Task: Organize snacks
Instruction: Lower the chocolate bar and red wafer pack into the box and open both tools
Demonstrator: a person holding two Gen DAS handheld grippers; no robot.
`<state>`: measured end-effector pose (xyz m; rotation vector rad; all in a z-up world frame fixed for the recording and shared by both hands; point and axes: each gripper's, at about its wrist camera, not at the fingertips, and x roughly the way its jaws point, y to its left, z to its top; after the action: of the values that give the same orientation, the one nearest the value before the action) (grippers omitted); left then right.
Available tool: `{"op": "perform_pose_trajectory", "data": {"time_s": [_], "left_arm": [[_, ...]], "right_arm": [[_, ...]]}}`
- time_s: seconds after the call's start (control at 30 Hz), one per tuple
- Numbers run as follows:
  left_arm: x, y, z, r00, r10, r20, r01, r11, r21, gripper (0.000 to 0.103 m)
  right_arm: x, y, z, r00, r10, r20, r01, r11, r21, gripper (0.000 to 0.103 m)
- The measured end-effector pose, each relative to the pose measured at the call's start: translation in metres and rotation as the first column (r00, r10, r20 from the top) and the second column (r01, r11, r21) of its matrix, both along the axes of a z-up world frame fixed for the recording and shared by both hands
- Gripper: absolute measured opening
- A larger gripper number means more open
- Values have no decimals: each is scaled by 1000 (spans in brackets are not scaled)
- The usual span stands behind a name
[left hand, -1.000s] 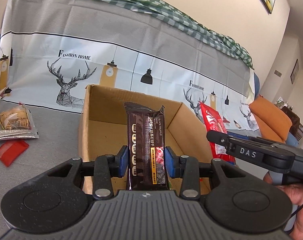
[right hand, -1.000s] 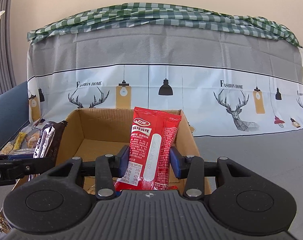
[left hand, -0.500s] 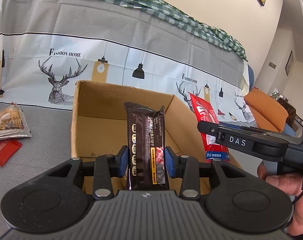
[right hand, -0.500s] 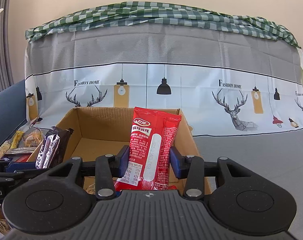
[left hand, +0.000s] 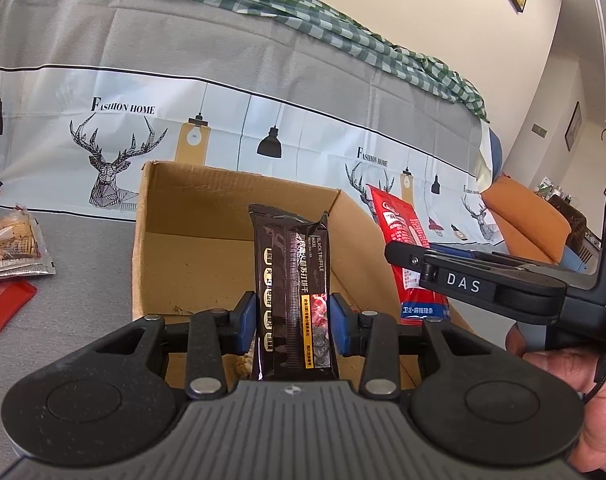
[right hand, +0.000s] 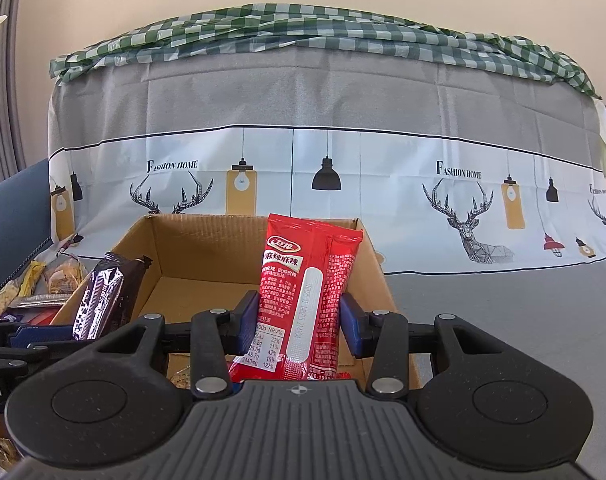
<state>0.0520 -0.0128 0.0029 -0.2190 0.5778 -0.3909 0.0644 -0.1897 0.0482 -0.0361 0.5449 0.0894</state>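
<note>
Snacks are up in both grips over the open cardboard box (left hand: 239,216): the left hand-held gripper (left hand: 293,320) pinches a dark brown truffle-ham packet (left hand: 291,276) upright between its blue pads, tilted slightly downward toward the box. Beside it, the right hand-held gripper (right hand: 299,322) clamps a red spicy-strip packet (right hand: 307,300) the same way, also standing on end above the box. A hand (left hand: 579,392) wraps the right tool's handle. More snack packets (left hand: 11,240) lie on the grey cloth (left hand: 83,260) left of the box.
</note>
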Motion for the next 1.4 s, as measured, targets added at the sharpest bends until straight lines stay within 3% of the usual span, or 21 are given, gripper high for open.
{"op": "perform_pose_trajectory", "data": {"time_s": [1.4], "left_arm": [[-1,-5,1,1000,-20,8,20,1000,-5,42]], "right_arm": [[0,3,-2,1000,10,-4,-10,1000,-15,45]]}}
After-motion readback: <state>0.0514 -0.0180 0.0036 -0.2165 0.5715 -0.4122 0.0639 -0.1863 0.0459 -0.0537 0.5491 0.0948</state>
